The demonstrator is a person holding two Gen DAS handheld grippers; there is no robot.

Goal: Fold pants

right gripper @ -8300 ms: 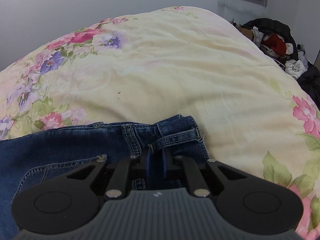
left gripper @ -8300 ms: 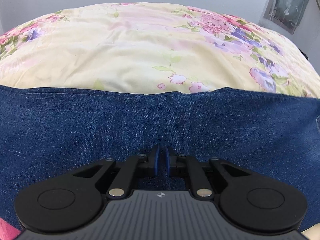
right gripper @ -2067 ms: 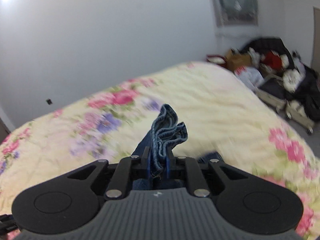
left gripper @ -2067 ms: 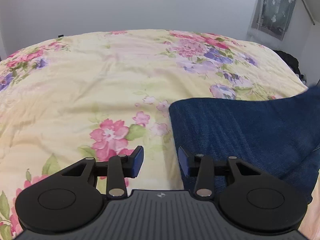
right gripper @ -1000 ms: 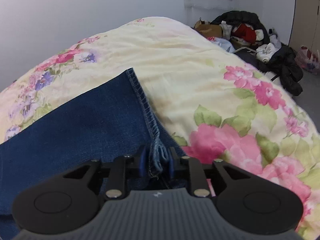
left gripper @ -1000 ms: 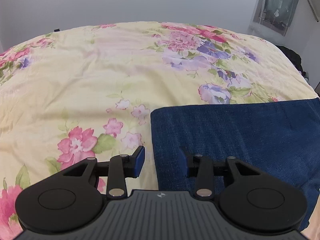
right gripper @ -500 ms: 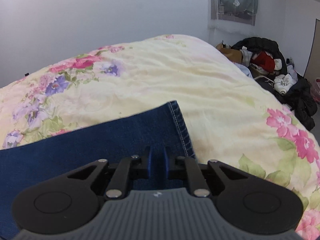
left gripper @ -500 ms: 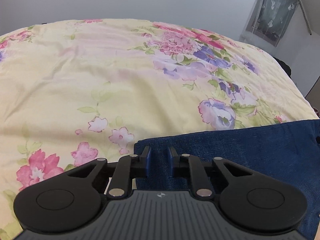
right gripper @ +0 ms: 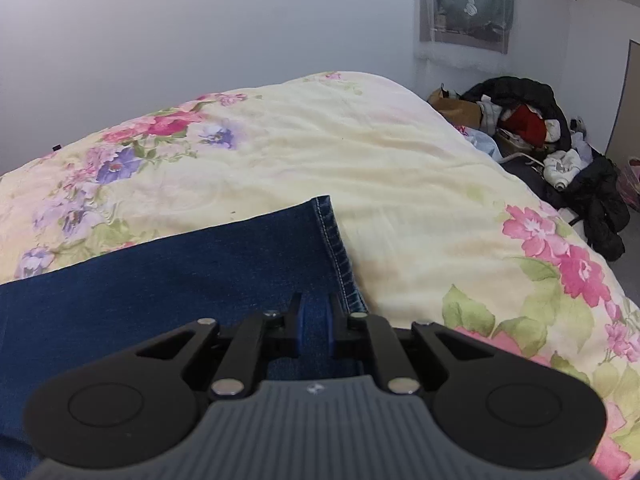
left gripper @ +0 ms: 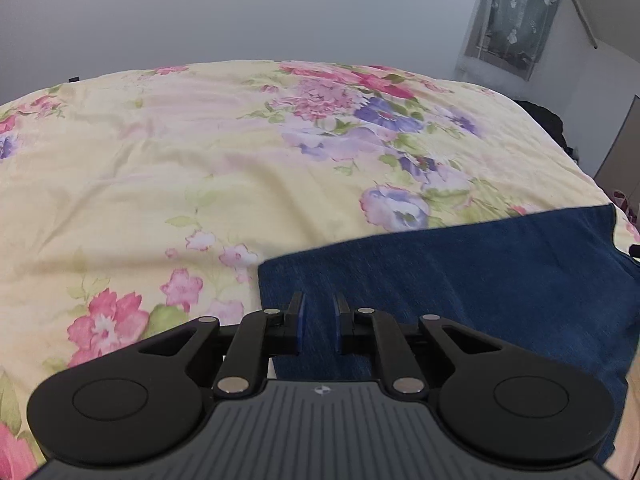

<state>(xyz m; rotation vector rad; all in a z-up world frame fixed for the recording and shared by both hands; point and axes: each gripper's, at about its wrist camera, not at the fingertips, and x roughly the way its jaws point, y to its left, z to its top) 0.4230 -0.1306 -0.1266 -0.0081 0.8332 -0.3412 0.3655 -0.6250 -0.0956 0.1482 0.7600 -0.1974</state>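
Dark blue jeans (left gripper: 460, 276) lie folded flat on a floral bedspread (left gripper: 200, 168). In the left wrist view my left gripper (left gripper: 318, 326) hovers over the jeans' left folded edge, its jaws a narrow gap apart with nothing between them. In the right wrist view the jeans (right gripper: 180, 276) end in a stitched hem on the right. My right gripper (right gripper: 315, 328) sits just above the denim near that hem, jaws slightly apart and empty.
The bed (right gripper: 400, 184) fills both views, with a grey wall behind. A pile of dark clothes and bags (right gripper: 540, 132) lies on the floor to the right of the bed. A curtained window (left gripper: 516, 12) is at the upper right.
The right gripper laid the hem end down over the jeans and let go. The left gripper narrowed its jaws and moved over the folded edge. Both have lifted slightly.
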